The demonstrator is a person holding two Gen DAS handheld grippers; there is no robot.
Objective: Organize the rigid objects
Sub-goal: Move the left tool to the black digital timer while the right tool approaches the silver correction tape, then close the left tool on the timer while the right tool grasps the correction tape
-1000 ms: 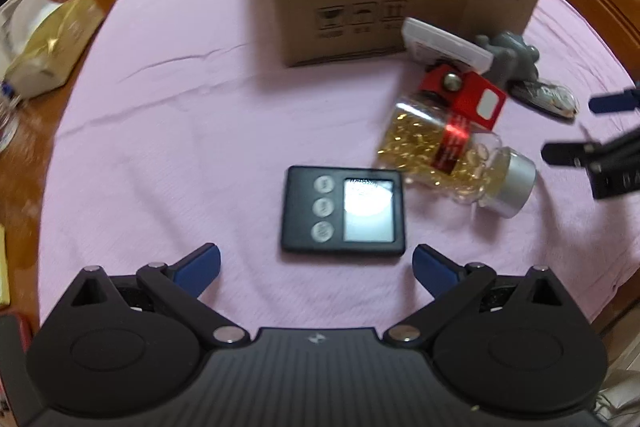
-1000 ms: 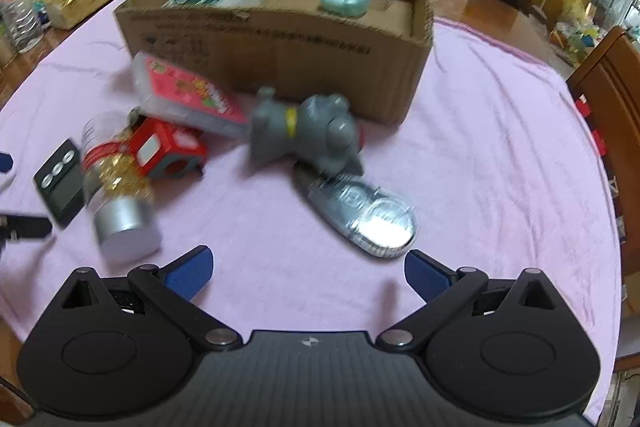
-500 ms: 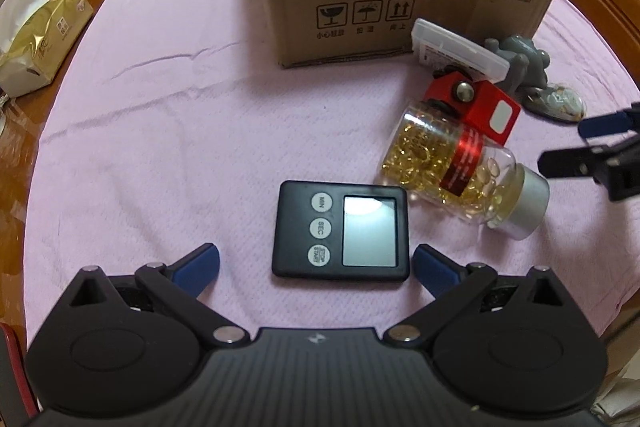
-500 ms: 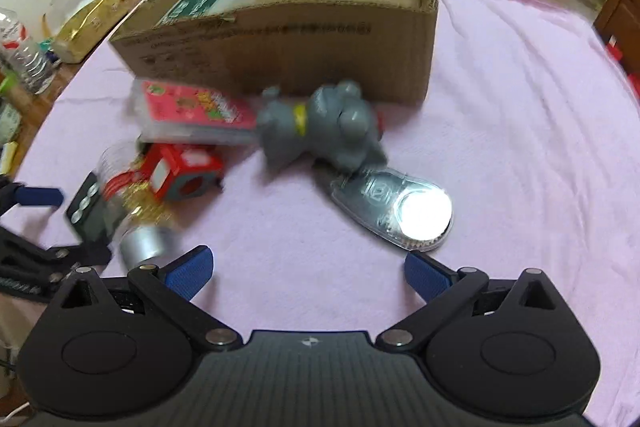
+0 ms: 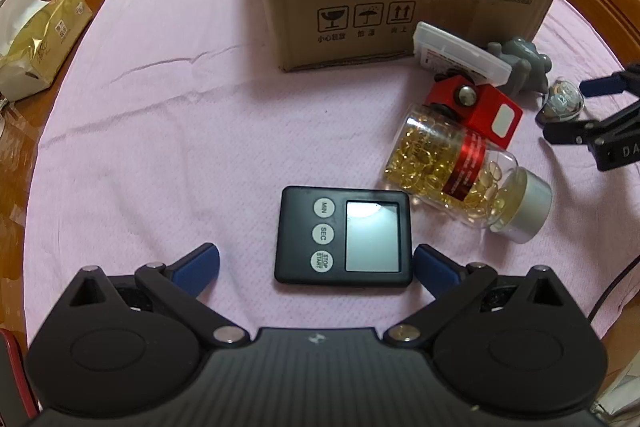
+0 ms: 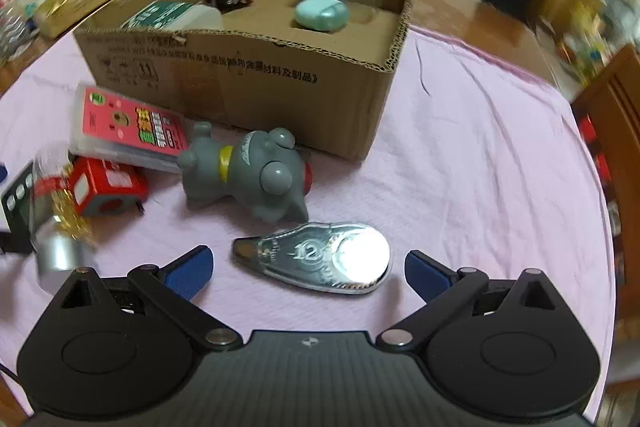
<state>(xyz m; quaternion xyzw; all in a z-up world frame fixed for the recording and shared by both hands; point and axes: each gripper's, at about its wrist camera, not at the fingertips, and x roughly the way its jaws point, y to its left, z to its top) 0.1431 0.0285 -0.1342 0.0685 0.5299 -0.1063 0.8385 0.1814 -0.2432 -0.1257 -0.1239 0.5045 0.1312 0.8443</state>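
Left wrist view: left gripper [image 5: 316, 261] spread wide, black flat digital timer [image 5: 344, 237] lying on the cloth, its near end between the blue fingertips, untouched. Just right of it, clear capsule bottle with silver cap [image 5: 464, 171] on its side, red tape-measure block [image 5: 476, 105] touching its far end. Right gripper [image 6: 308, 265] also spread, clear teardrop correction-tape dispenser [image 6: 320, 259] between the pads, no contact. Grey rubber toy figure [image 6: 252, 175] just beyond, beside pink-labelled flat plastic case [image 6: 128, 127]. Open cardboard box [image 6: 256, 83] behind already holds a mint oval case [image 6: 322, 15]. Left edge of right view is motion-blurred. Surface: pink tablecloth [image 5: 160, 115], wooden chairs behind.
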